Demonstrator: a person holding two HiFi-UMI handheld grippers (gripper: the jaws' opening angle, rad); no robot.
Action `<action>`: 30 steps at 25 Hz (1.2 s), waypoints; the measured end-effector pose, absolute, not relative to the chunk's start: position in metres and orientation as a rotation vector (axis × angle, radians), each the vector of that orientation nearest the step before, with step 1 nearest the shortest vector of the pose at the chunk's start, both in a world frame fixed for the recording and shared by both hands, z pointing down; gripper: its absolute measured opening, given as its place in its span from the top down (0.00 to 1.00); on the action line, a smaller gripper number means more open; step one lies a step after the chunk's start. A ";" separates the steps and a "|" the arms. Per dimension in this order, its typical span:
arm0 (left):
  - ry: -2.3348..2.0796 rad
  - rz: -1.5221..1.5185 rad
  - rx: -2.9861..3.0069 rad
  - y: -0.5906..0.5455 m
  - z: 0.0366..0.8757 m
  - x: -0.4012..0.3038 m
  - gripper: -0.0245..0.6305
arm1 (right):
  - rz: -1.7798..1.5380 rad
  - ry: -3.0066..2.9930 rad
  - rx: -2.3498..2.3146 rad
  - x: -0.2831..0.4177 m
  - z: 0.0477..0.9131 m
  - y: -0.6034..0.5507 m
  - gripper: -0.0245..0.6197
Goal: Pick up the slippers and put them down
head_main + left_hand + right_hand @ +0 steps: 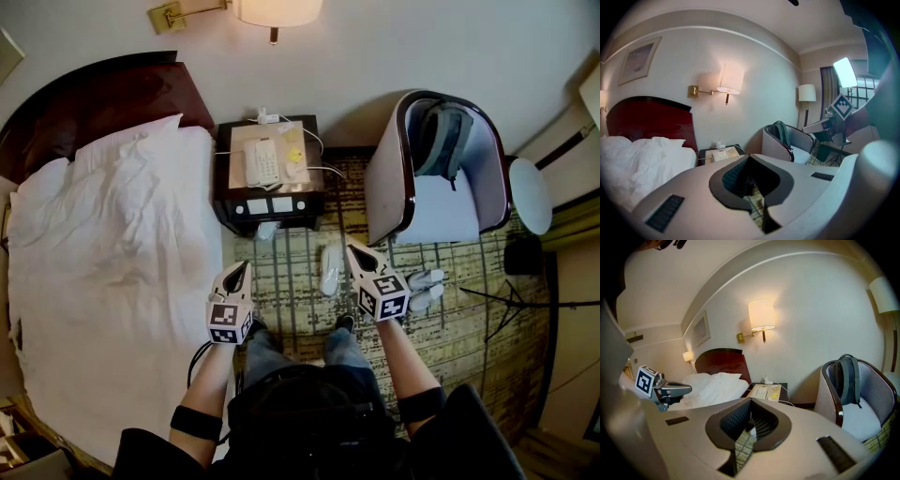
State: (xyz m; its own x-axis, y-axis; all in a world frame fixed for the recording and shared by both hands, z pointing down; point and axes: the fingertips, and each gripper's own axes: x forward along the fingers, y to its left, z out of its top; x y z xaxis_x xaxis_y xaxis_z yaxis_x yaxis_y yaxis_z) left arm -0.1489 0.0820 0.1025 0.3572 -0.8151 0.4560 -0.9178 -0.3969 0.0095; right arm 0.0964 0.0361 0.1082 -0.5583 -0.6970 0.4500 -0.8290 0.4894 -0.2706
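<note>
Slipper point(331, 270) on carpet point(300, 314) between bed point(122, 262) and armchair point(412, 202); left hand-held gripper point(241, 267), right hand-held gripper point(351, 247) closed, empty.

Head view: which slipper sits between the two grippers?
The white slipper in front of the nightstand; the other two lie side by side beyond the right gripper, by the armchair.

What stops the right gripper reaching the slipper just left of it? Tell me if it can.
Probably yes: the slipper lies on open carpet, nothing between it and the right gripper; the shut jaws must open first.
</note>
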 end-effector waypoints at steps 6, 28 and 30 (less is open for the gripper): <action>-1.548 0.581 2.347 0.077 0.115 -0.155 0.96 | 0.699 -2.461 1.255 0.085 0.120 0.037 0.96; -1.223 0.477 2.011 -0.010 0.421 -0.212 0.53 | 0.718 -2.360 0.989 -0.055 0.385 -0.002 0.96; -1.205 0.455 1.969 -0.021 0.480 -0.217 0.49 | 0.722 -2.347 0.989 -0.064 0.429 -0.010 0.96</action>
